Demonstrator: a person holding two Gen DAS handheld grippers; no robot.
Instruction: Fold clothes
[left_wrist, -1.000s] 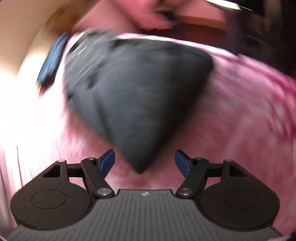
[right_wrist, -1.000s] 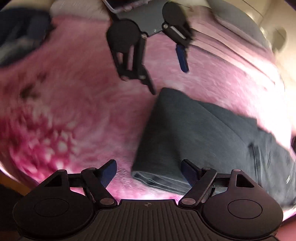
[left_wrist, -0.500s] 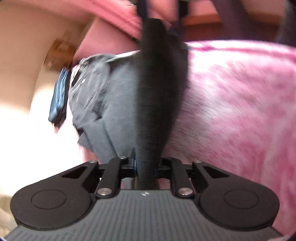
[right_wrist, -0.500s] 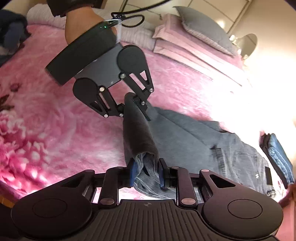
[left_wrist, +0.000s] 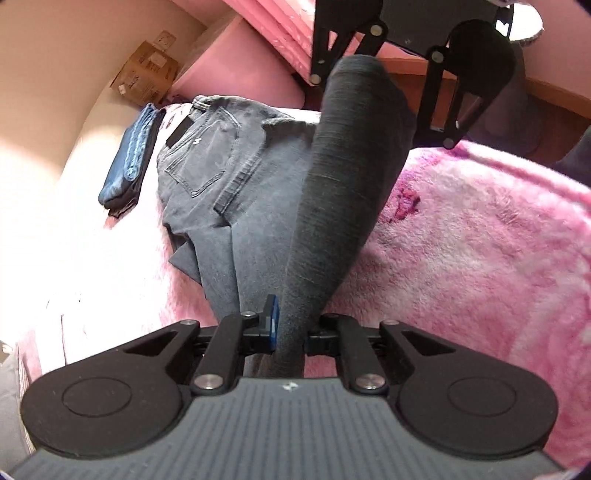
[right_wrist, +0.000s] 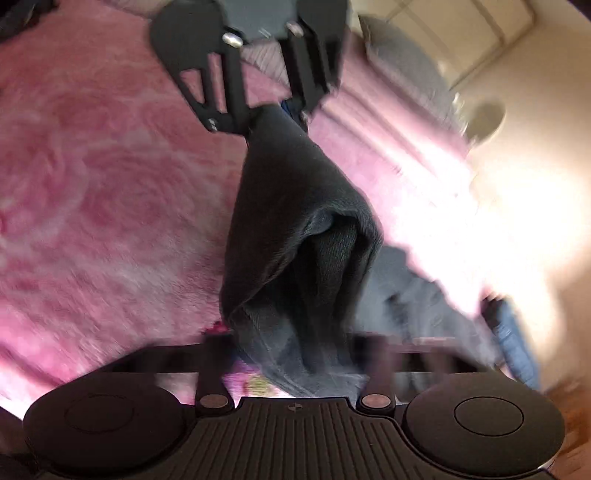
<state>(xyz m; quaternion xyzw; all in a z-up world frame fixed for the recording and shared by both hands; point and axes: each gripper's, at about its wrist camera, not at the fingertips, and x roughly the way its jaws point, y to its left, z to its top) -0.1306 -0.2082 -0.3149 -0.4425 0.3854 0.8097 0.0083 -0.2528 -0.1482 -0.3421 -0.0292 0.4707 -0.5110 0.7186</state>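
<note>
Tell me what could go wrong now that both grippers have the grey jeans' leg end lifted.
1. The left gripper pinches only a thick bunched edge of the grey jeans; it might slip out mid-fold.
2. The right wrist view is blurred, so the right gripper seems to be moving fast; the fold may land crooked.
3. The folded blue jeans lie close beside; the swinging leg could disturb them.

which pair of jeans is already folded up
The blue jeans, a compact stack near the blanket's far edge. The grey jeans lie spread, their leg end lifted by both grippers.
</note>
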